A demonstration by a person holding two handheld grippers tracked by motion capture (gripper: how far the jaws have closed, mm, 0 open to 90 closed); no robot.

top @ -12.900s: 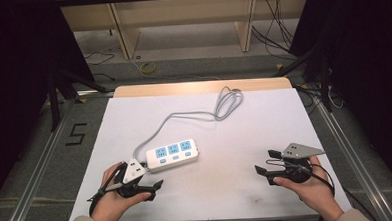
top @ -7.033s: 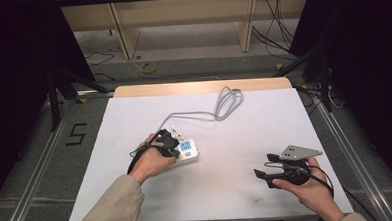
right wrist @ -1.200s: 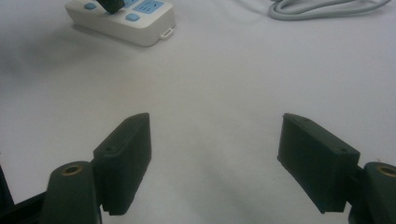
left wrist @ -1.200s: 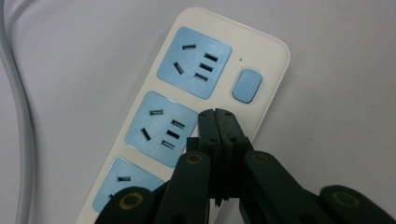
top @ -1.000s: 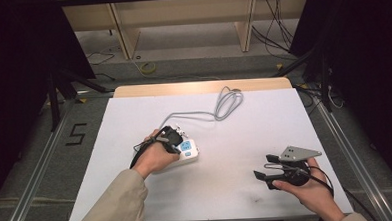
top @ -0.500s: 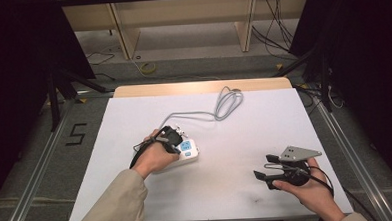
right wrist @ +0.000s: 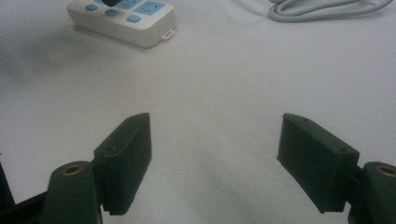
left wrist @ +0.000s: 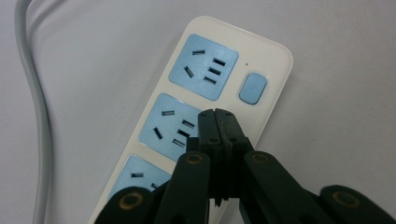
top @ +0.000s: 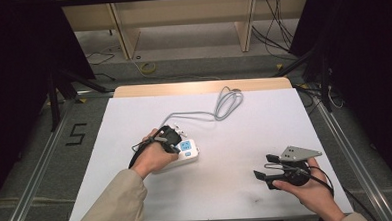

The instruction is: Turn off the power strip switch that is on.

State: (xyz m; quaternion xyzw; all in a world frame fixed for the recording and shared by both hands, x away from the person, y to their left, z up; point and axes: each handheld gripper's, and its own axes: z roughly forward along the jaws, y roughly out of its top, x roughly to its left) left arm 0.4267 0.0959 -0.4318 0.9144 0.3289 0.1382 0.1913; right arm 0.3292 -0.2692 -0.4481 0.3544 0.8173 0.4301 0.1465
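Note:
A white power strip [left wrist: 205, 65] with pale blue sockets and a blue button [left wrist: 252, 87] lies on the white table [top: 235, 139]. My left gripper [left wrist: 218, 116] is shut, its two tips pressed together over the middle socket, with nothing between them. In the high view the left gripper [top: 171, 139] sits on top of the power strip [top: 188, 150], and the hand covers most of the strip. My right gripper [top: 266, 170] rests near the front right of the table. Its jaws stand wide open and empty [right wrist: 215, 135], aimed across the table at the power strip [right wrist: 135, 28].
The strip's grey cable [top: 223, 102] runs toward the table's far edge and ends in a loose coil; the same cable [right wrist: 322, 9] lies far off in the right gripper view. Dark floor with rails surrounds the table.
Since the oldest frame my left hand has moved from the front left of the table onto the power strip. Over the last second nothing has moved.

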